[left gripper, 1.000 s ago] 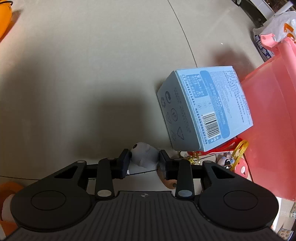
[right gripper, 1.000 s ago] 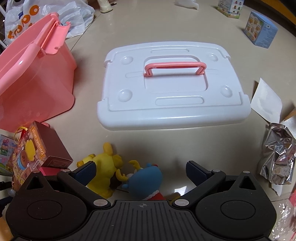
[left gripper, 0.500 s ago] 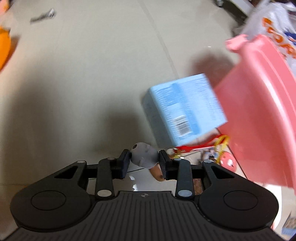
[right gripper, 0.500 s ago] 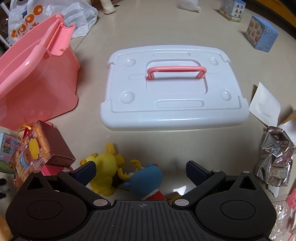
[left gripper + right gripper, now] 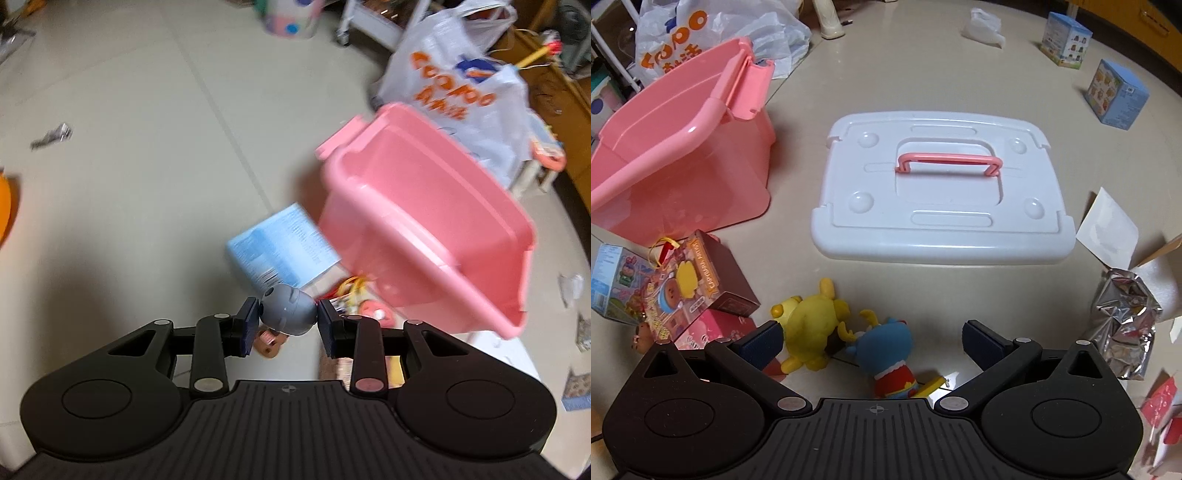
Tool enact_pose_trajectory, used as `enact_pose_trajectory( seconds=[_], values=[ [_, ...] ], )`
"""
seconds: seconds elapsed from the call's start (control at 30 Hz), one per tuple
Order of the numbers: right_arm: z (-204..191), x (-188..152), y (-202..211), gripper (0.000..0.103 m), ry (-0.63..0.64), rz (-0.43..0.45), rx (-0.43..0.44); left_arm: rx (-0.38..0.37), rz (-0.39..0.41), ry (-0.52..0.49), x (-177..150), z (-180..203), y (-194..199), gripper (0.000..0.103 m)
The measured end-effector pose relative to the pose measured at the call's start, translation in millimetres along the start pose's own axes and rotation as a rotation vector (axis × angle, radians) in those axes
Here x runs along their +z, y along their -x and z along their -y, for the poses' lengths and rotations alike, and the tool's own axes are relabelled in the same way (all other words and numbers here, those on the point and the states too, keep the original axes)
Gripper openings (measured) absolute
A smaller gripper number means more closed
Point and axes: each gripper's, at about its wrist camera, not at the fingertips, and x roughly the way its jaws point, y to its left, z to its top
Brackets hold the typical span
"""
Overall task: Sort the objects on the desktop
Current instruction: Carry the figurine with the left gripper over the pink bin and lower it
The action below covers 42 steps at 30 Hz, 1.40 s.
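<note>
My left gripper (image 5: 287, 320) is shut on a small grey toy figure (image 5: 289, 309) and holds it in the air, left of and below the rim of the pink storage bin (image 5: 424, 229). The bin also shows in the right wrist view (image 5: 676, 173). My right gripper (image 5: 871, 338) is open and empty, low over a yellow toy (image 5: 809, 325) and a blue toy with a red body (image 5: 886, 354) that lie between its fingers.
A white lid with a pink handle (image 5: 942, 188) lies beyond the right gripper. A light blue box (image 5: 280, 251) sits beside the bin. Small printed boxes (image 5: 694, 280) lie at the left, a foil bag (image 5: 1126, 317) at the right, blue boxes (image 5: 1115, 96) far right, a plastic bag (image 5: 458, 92) behind the bin.
My left gripper has lifted the grey figure off the floor and swung toward the pink bin. My right gripper has moved back a little and stays open.
</note>
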Motion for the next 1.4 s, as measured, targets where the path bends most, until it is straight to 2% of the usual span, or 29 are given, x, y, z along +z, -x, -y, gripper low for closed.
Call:
enact_pose_trajectory(
  seconds=[0.17, 0.3, 0.53, 0.7, 0.97, 1.1, 1.4],
  values=[
    [-1.1, -1.7, 4.5, 0.102, -0.02, -0.004, 0.015, -0.051, 0.05, -0.081, 14.0, 17.0, 27.4, 0.035],
    [-4.7, -0.3, 8.5, 0.102, -0.013, 0.01, 0.03, -0.105, 0.069, -0.099, 30.1, 31.4, 42.3, 0.035],
    [-5.0, 3.2, 9.8, 0.102, -0.022, 0.028, 0.032, -0.147, 0.086, -0.213, 63.0, 69.3, 48.2, 0.035],
    [-3.2, 6.1, 5.7, 0.102, -0.056, 0.035, 0.034, -0.17, 0.068, -0.241, 75.0, 91.2, 34.9, 0.035],
    [-7.5, 8.2, 4.3, 0.102, -0.035, 0.082, -0.013, -0.18, 0.047, -0.302, 88.2, 117.7, 9.4, 0.035],
    [-10.0, 8.6, 3.3, 0.102, -0.019, 0.103, -0.042, -0.178, 0.025, -0.308, 97.1, 128.0, -13.3, 0.035],
    [-19.1, 15.7, -6.8, 0.102, -0.028, 0.137, -0.085, -0.191, -0.06, -0.416, 110.2, 160.9, -78.9, 0.035]
  ],
)
